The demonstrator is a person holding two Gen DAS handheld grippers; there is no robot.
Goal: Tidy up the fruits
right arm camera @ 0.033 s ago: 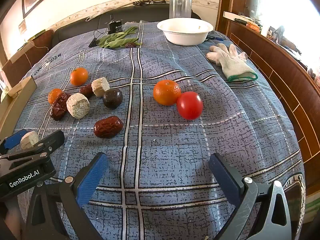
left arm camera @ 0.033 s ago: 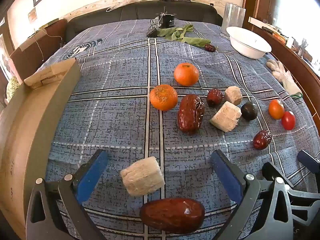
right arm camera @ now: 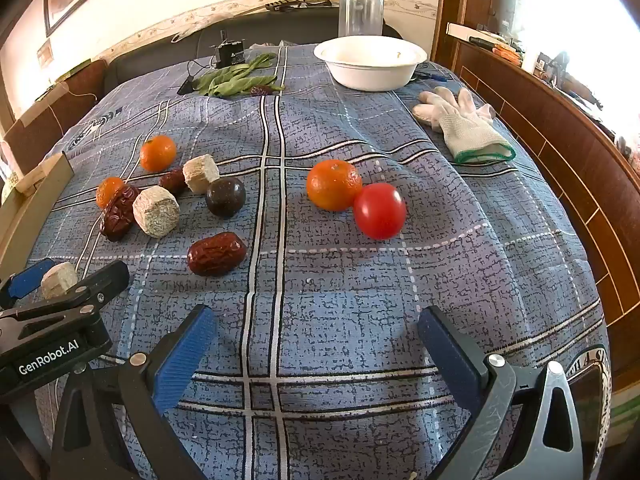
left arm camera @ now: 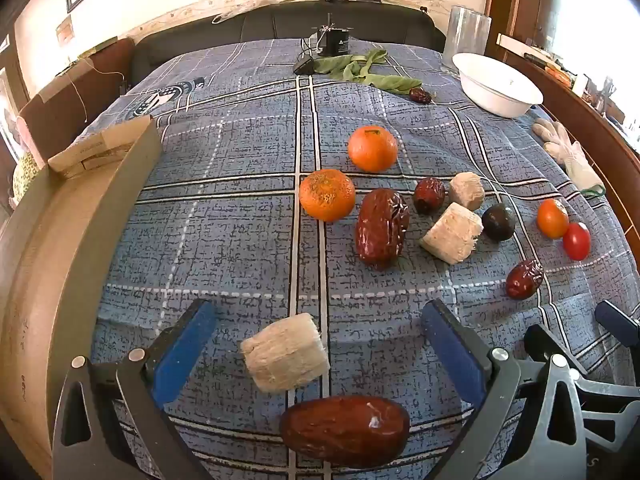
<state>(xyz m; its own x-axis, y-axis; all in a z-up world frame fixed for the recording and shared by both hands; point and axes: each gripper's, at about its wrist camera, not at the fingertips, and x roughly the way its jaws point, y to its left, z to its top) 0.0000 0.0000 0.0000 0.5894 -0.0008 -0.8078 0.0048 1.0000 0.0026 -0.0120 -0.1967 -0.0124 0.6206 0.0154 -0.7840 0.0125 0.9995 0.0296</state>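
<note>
My left gripper [left arm camera: 318, 330] is open. A pale fibrous chunk [left arm camera: 285, 354] and a smooth red date [left arm camera: 344, 430] lie on the blue plaid cloth between its fingers. Beyond lie two oranges [left arm camera: 327, 195] [left arm camera: 373, 148], a big wrinkled date [left arm camera: 382, 227], more pale chunks [left arm camera: 452, 233], a dark round fruit [left arm camera: 499, 222] and small dates. My right gripper [right arm camera: 316, 324] is open and empty over bare cloth. Ahead of it lie an orange [right arm camera: 334, 185], a red tomato [right arm camera: 379, 210] and a wrinkled date [right arm camera: 216, 253].
A white bowl [right arm camera: 370, 65] and a clear glass [right arm camera: 361, 14] stand at the far end. A white glove [right arm camera: 464, 124] lies at the right. Green leaves [right arm camera: 236, 80] and a black device [right arm camera: 230, 54] are at the back. A cardboard box wall [left arm camera: 80, 248] runs along the left.
</note>
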